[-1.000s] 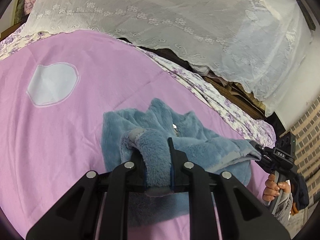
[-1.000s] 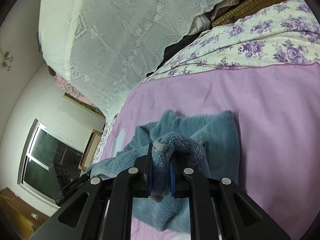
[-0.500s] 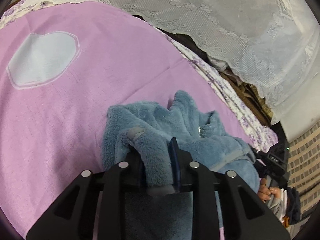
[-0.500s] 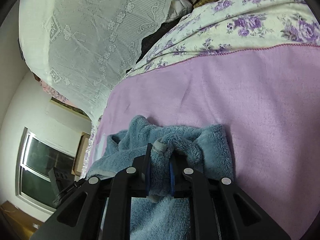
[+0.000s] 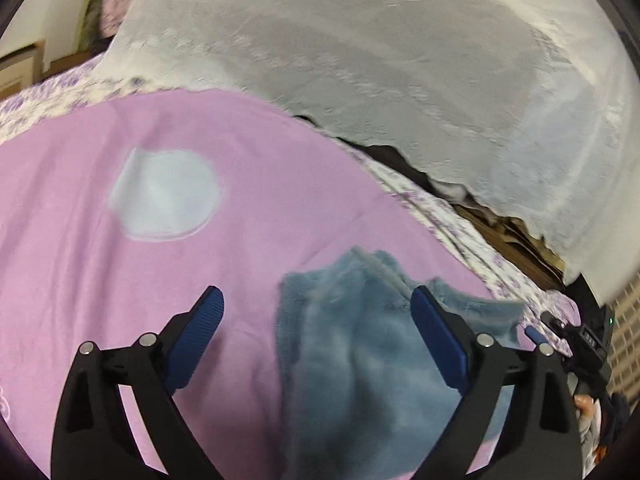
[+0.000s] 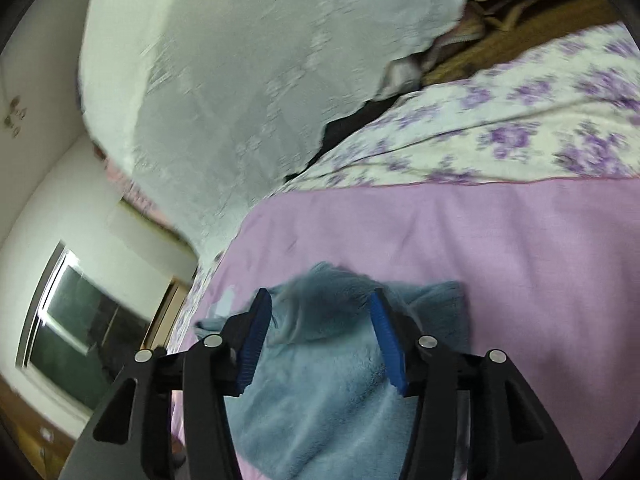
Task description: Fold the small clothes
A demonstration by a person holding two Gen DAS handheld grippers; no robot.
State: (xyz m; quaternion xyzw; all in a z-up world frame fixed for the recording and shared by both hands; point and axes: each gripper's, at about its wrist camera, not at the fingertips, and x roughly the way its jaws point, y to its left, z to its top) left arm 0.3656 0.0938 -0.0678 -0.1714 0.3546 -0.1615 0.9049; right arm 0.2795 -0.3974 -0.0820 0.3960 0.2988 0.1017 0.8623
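Lying low in both frames on the pink bedspread point(image 5: 100, 280), the blue fleece garment point(image 5: 360, 360), apparently folded, sits free; left hand-held gripper point(image 5: 316, 312) and right hand-held gripper point(image 6: 320, 312) have just been opening, jaws apart.

The left gripper point(image 5: 316, 312) points downward, and its jaws have just been opening; they now stand wide apart and the blue pads point(image 5: 436, 340) press on nothing. The right gripper point(image 6: 320, 316) also points downward. Its jaws have just been opening too, to about half width, with the pads free. At the right edge of the left view, a hand point(image 5: 585, 405) holds the right gripper's handle.
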